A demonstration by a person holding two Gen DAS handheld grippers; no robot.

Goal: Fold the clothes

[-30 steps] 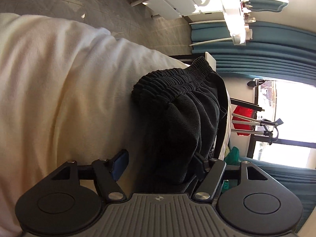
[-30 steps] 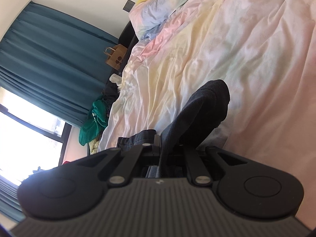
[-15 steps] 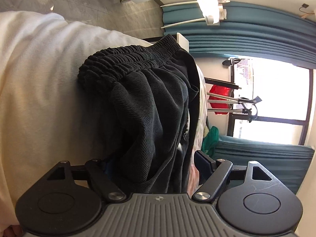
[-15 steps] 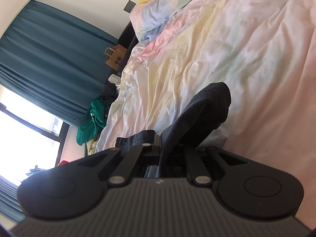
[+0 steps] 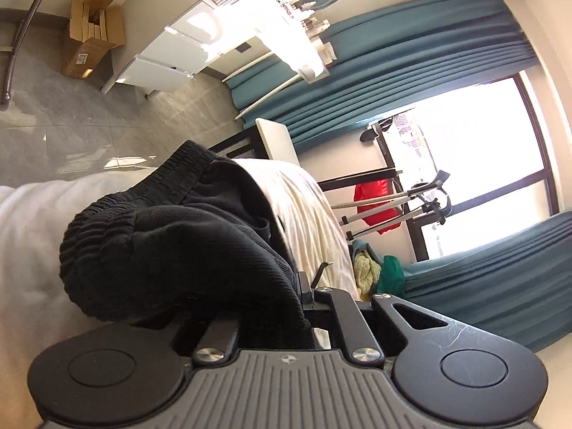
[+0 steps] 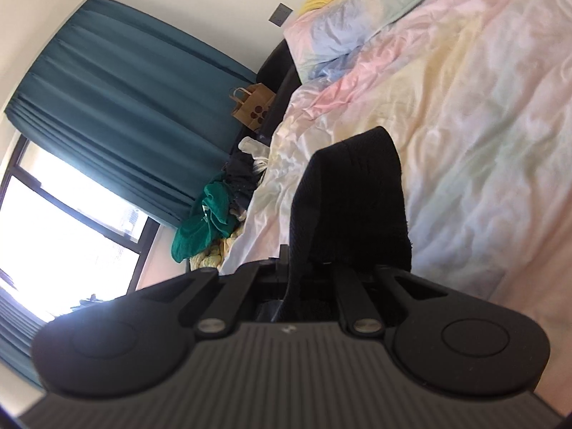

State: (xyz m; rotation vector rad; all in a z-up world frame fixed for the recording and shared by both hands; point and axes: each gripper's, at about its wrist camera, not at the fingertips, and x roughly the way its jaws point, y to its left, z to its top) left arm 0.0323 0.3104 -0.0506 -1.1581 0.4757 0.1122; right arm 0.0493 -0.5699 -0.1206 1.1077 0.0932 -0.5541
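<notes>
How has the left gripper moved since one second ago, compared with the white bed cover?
Yes. The left gripper has closed on the black ribbed shorts and lifted away from the white bed cover; more floor shows.

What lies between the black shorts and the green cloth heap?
In the right wrist view, only rumpled pastel bedsheet lies between the black shorts and the green cloth heap.

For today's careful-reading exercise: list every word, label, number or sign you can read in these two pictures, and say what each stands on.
No text can be read.
Cardboard box: white label, print too small.
Brown paper bag: dark dots, no words.
Left gripper and right gripper: small emblem only.
</notes>
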